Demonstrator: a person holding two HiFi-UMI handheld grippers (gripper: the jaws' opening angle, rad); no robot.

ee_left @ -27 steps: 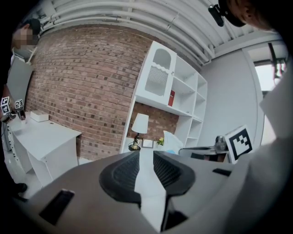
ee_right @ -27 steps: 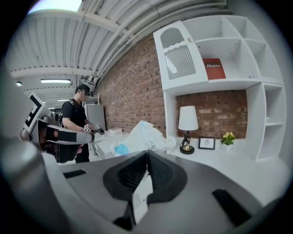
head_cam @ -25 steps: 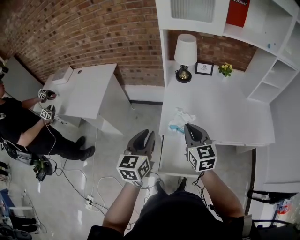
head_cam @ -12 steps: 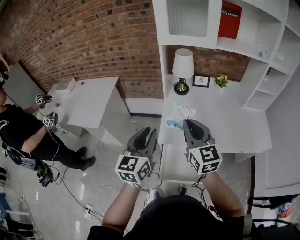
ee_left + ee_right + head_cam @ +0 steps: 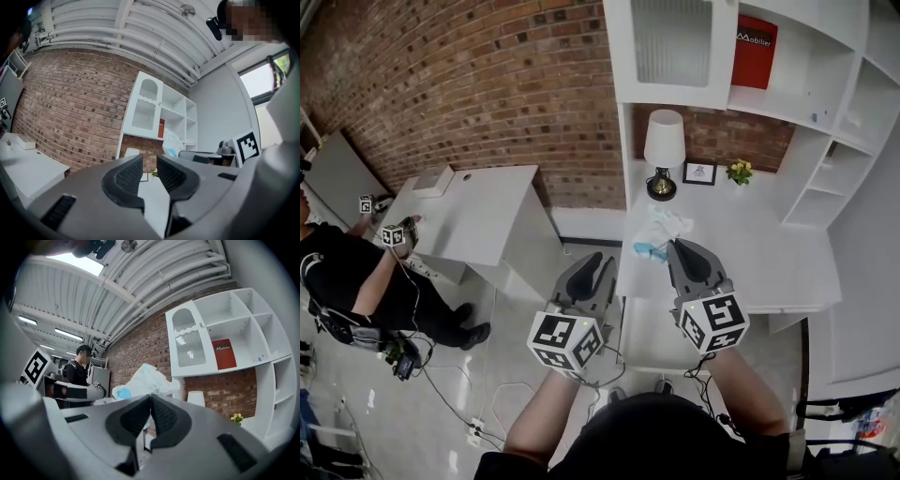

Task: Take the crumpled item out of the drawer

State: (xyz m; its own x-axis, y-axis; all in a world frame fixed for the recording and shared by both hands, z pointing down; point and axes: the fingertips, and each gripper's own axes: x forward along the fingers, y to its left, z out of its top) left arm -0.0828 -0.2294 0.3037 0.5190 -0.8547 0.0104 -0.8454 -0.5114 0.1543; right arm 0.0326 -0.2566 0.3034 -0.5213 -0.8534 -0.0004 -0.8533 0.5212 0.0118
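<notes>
The crumpled item [image 5: 661,230], white paper with a blue patch, hangs in the air over the white desk [image 5: 769,248]. My right gripper [image 5: 680,247] is shut on its lower end. In the right gripper view the crumpled item [image 5: 145,379] bulges out past the closed tips of the right gripper [image 5: 150,397]. The white drawer [image 5: 649,330] stands pulled out below the desk's front edge, under my right gripper. My left gripper [image 5: 592,264] hovers left of the desk over the floor. Its jaws stand a narrow gap apart with nothing between them, as the left gripper view shows [image 5: 150,161].
On the desk's back edge stand a white lamp [image 5: 664,150], a small picture frame [image 5: 700,172] and yellow flowers [image 5: 739,171]. White shelves with a red box [image 5: 754,49] rise above. A second white table [image 5: 478,211] and a seated person [image 5: 347,281] are at the left; cables lie on the floor.
The right gripper has carried the crumpled item up and farther over the desk, closer to the lamp in the view. The left gripper rose alongside it. The head camera tilted up.
</notes>
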